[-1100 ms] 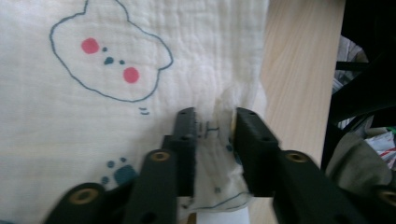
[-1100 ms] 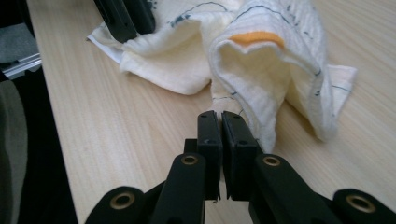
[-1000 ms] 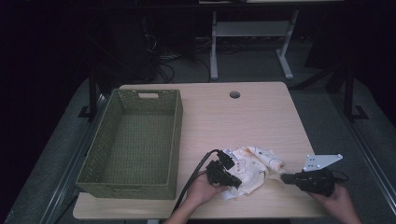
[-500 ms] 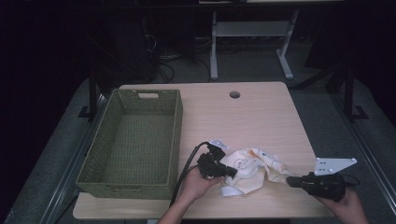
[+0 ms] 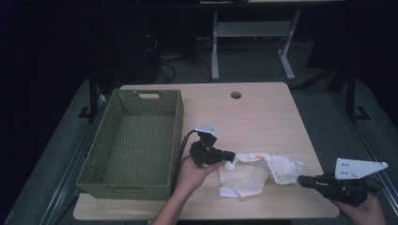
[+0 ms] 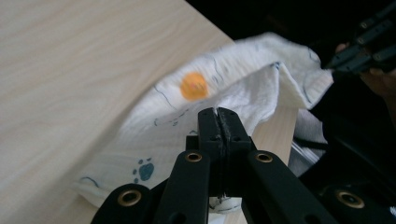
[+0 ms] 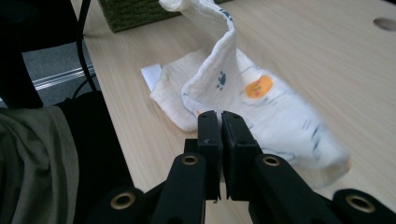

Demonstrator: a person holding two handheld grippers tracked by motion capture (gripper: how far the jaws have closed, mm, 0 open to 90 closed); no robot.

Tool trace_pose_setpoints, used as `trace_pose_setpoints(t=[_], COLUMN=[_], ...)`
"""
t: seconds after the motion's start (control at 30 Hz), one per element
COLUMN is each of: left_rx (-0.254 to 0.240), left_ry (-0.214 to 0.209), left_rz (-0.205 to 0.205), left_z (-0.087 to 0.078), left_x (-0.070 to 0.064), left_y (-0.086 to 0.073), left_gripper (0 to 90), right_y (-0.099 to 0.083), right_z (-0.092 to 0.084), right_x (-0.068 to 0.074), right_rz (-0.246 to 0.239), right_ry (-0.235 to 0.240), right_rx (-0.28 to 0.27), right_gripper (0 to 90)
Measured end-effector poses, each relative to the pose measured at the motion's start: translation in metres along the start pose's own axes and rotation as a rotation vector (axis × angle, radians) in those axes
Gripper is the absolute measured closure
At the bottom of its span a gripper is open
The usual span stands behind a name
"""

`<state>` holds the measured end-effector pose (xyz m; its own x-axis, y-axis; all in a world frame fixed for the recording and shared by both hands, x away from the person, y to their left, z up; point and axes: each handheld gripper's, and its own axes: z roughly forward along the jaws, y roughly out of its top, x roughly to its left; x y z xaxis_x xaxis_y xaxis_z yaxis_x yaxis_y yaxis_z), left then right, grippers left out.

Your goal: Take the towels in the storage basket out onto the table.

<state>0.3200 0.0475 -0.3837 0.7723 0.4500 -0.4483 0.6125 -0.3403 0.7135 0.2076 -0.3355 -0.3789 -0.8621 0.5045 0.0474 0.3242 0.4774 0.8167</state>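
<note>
Cloth (image 5: 256, 172), white and printed, lies crumpled at the table's (image 5: 263, 117) near edge, right of the green basket (image 5: 136, 140), as we pinch its opposite edges in both left gripper (image 5: 229, 156) and right gripper (image 5: 302, 180), jaws pressed together; next, we judge, pulling apart to spread it.

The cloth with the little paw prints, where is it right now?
In the high view the cloth lies on the near part of the table, right of the green basket, stretched between the left gripper and the right gripper.
</note>
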Motion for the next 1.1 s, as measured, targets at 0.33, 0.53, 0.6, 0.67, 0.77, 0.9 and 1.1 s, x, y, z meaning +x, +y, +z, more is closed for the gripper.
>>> trace_pose_setpoints(t=[0.33,0.53,0.6,0.67,0.77,0.9,1.1], left_rx=[0.022,0.011,0.013,-0.012,-0.065,-0.258,-0.387], left_ry=[-0.01,-0.014,-0.008,0.027,0.089,0.25,0.334], left_rz=[-0.038,-0.047,-0.044,-0.052,-0.096,-0.158,-0.278], left_z=[0.013,0.006,0.005,0.005,0.006,0.006,0.006], left_x=[0.009,0.005,0.006,0.009,0.023,0.054,0.08], left_y=[-0.006,-0.009,-0.007,-0.003,0.012,0.061,0.089], left_gripper=[89.2,89.2,89.1,89.2,89.5,89.3,56.2], right_y=[0.003,-0.001,0.0,0.003,0.015,0.057,0.114], right_z=[0.013,0.02,0.021,0.023,0.029,0.037,0.052], right_x=[-0.016,-0.019,-0.019,-0.023,-0.041,-0.099,-0.179], right_rz=[0.005,0.024,0.029,0.032,0.044,0.078,0.267], right_ry=[-0.007,0.024,0.037,0.038,0.005,-0.075,-0.246], right_rx=[0.024,0.029,0.031,0.031,0.043,0.01,-0.095], right_gripper=[86.1,86.1,86.1,86.1,87.1,87.6,58.2])
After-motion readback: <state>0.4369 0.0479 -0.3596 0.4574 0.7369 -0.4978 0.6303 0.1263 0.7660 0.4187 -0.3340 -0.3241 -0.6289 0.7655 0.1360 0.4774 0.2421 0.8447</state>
